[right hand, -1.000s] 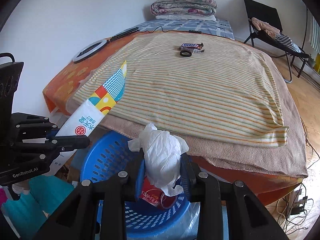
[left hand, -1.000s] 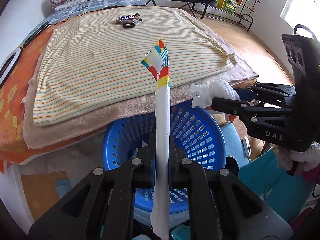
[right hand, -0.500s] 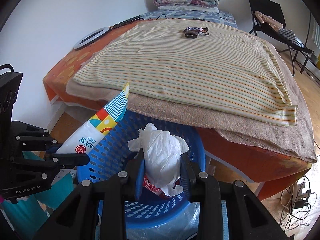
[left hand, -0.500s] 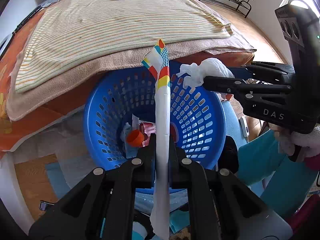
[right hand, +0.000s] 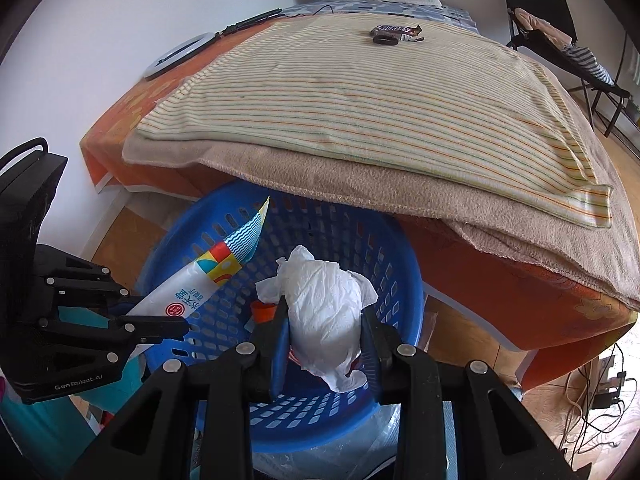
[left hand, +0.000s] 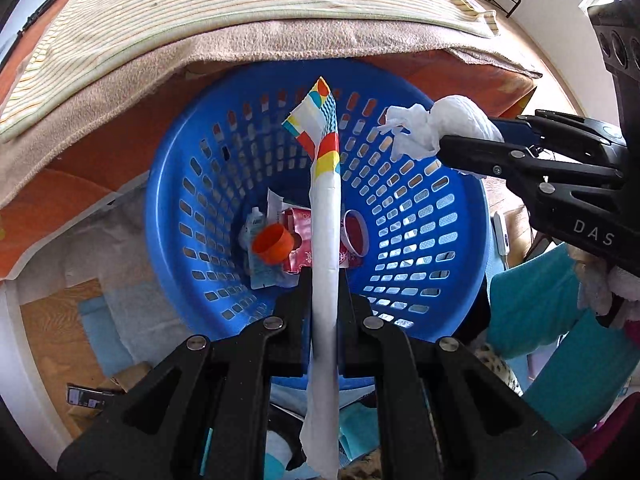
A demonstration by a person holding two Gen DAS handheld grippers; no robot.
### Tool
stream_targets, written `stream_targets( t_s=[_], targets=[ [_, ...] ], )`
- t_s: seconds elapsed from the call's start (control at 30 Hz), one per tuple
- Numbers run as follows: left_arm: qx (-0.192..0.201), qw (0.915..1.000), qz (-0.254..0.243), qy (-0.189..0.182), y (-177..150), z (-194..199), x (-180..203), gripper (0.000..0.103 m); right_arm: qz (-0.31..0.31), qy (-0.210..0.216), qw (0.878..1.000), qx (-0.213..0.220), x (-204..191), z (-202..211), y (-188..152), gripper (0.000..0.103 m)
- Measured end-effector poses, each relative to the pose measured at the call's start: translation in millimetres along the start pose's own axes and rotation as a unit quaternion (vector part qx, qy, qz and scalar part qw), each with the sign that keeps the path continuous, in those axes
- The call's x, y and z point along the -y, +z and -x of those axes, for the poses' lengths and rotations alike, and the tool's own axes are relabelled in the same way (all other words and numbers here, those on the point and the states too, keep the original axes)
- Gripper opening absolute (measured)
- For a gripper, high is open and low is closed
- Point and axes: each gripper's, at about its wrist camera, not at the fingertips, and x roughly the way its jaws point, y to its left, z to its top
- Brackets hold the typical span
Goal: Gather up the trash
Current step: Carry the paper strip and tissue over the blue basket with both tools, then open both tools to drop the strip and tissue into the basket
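A round blue perforated basket (left hand: pixel 420 240) (right hand: pixel 404 280) stands on the floor against the bed's foot. Inside lie an orange cap (left hand: pixel 273 245), a red packet (left hand: pixel 298 236) and other scraps. My left gripper (left hand: pixel 325 280) (right hand: pixel 180 320) is shut on a flat white snack wrapper (left hand: pixel 326 208) (right hand: pixel 200 284) with a colourful printed end, held over the basket. My right gripper (right hand: pixel 324 320) (left hand: pixel 468 144) is shut on a crumpled white tissue wad (right hand: pixel 326 312) (left hand: pixel 436 124), also above the basket's opening, near its right rim.
A bed with a striped blanket (right hand: pixel 360 92) over a tan one overhangs the basket's far rim. A Snickers bar (right hand: pixel 394 31) and a dark ring (right hand: pixel 385 40) lie on it far back. A folding chair (right hand: pixel 560 36) stands right. Cables (right hand: pixel 600 396) trail on the floor.
Both grippers have sunk from bed height to just over the basket, tilting further down. The basket's contents have come into the left wrist view. Both grips are unchanged.
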Motion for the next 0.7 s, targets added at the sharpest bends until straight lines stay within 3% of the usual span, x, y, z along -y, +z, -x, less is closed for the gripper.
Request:
stream_targets(
  t_s=[0.7],
  targets=[
    [-0.008, 0.9996, 0.027, 0.006, 15.9, -16.1, -9.2, 0.007, -0.008, 0.014, 0.999, -0.040, 0.3, -24.7, -9.5, 0.037]
  ],
)
